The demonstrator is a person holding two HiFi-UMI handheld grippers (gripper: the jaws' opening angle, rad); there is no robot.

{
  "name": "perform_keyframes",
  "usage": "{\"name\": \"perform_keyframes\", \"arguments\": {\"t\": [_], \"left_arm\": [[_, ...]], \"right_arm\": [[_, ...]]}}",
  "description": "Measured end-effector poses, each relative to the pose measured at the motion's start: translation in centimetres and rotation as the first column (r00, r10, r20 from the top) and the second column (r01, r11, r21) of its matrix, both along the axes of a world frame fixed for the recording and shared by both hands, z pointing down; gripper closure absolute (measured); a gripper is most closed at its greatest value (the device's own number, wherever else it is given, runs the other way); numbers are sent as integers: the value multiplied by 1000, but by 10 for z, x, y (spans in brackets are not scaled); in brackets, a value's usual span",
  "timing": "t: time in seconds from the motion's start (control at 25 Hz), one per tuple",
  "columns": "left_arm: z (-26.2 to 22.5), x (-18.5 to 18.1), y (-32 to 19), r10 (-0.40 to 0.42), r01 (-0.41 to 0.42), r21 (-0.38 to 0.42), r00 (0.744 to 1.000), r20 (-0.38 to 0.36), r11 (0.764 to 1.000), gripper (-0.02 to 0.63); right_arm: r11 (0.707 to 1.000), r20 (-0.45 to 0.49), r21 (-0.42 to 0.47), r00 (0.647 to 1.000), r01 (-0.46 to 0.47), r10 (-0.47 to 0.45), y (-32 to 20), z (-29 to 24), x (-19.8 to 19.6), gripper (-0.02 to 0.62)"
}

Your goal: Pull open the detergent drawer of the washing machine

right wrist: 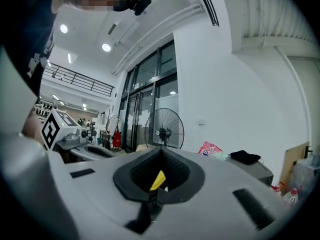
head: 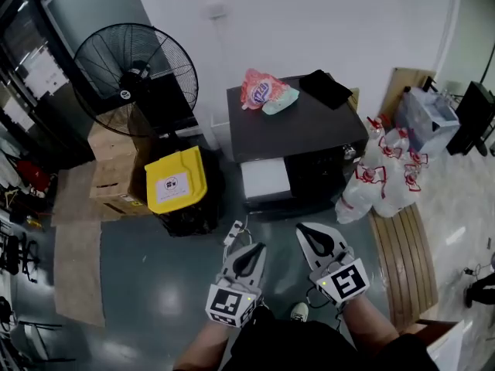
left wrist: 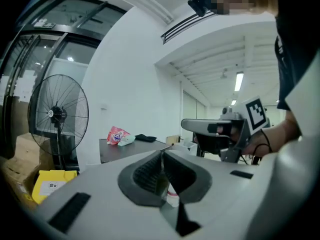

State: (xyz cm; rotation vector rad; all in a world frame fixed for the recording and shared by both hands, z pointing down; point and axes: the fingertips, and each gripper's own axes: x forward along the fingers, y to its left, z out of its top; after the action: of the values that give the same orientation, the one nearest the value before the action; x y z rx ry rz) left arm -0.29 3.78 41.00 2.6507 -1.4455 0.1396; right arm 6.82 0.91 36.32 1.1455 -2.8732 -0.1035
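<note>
The washer (head: pixel 298 130) stands ahead of the person against the far wall, its front facing both tools and well apart from them across bare floor (head: pixel 155 284). A white panel (head: pixel 264 179) at the left part of that front is probably the drawer, though this cannot be confirmed from the head view. Its long axis runs across the washer front, so the pull should come straight back toward the person. The left gripper (head: pixel 252 250) (left wrist: pixel 162 173) has its jaws clenched together with nothing between them. The right gripper (right wrist: pixel 159 176) (head: pixel 308 232) is likewise clenched and empty; a yellow sliver in its slit looks like background. Both must be released before either can take the drawer edge. The panel lies between the two tools: the left gripper lines up with it more directly, while the right gripper reaches slightly further forward. Obstructions: a power strip (head: pixel 233 232) lies on the floor between the left gripper and the washer. A yellow bin (head: pixel 176 178) stands just beside the washer's left side, with a fan (head: pixel 135 68) behind it. Clear bags (head: pixel 383 178) crowd the right side. A pink bag (head: pixel 261 89) and black cloth (head: pixel 325 88) rest on the washer top, clear of the front.
</note>
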Motion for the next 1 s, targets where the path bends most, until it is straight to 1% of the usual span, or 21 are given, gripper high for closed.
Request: {"name": "perform_keyframes", "arguments": {"t": [0.08, 0.2, 0.48, 0.68, 1.0], "left_arm": [[2, 8, 18, -11, 11, 6, 1000, 7, 1000, 589], [6, 17, 41, -37, 37, 8, 999, 13, 999, 589], [12, 30, 75, -69, 69, 2, 998, 9, 998, 589], [14, 38, 82, -72, 72, -3, 997, 2, 997, 589], [7, 50, 74, -81, 81, 19, 997, 11, 997, 589]], "right_arm": [[1000, 17, 6, 1000, 22, -22, 14, -3, 5, 594], [998, 31, -11, 998, 57, -57, 33, -1, 8, 592], [993, 18, -50, 994, 107, -106, 68, 13, 14, 592], [991, 23, -72, 994, 113, -111, 75, 18, 22, 592], [992, 33, -77, 995, 101, -99, 74, 15, 40, 592]]}}
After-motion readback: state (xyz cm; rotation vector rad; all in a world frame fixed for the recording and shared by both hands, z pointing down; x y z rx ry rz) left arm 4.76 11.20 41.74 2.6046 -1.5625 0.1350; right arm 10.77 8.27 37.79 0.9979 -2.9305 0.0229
